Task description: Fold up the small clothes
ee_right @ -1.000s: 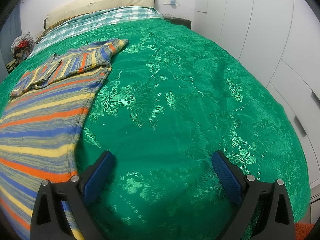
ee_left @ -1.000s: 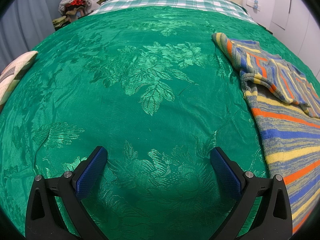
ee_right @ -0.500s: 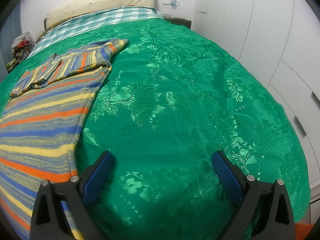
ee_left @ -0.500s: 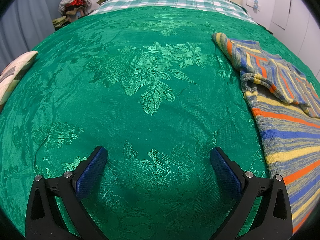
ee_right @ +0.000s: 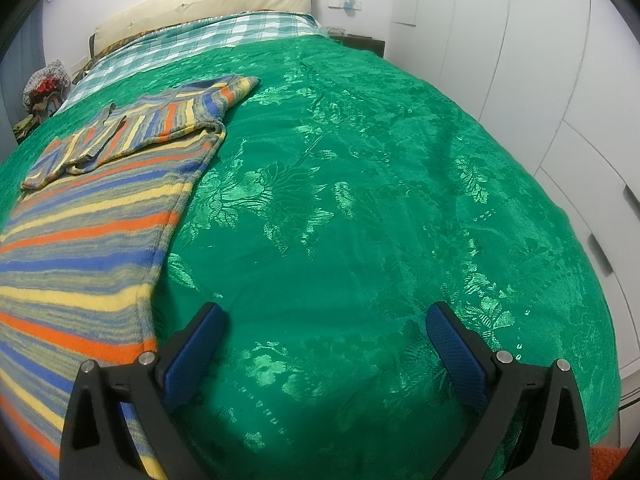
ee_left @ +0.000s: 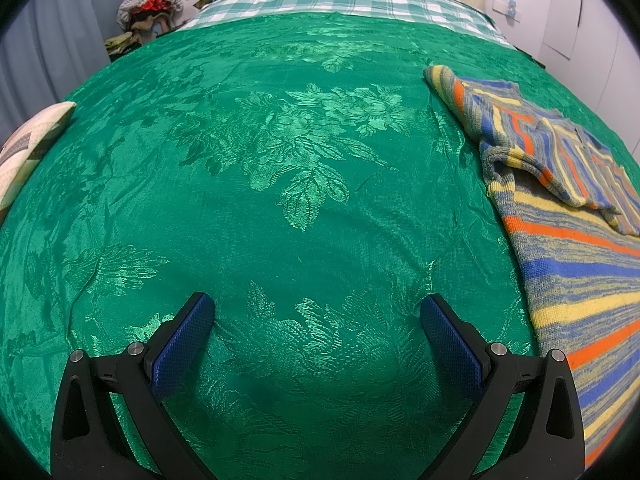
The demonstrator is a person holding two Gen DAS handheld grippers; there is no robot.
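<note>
Striped knitwear lies flat on the green bedspread, sleeves apparently folded across its far end. Nothing has shifted over the last second (a pause, probably before the next fold). Left gripper and right gripper hover on either side of it, jaws spread, empty. Its near hem is cut off.

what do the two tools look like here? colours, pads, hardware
Both look identical. The left tool and right tool each have two matte black plastic fingers with triangular cut-outs near the base, silver round screw heads on top, and textured blue pads on the inner faces. No cables, markings, hands or sleeves show in either wrist view.
</note>
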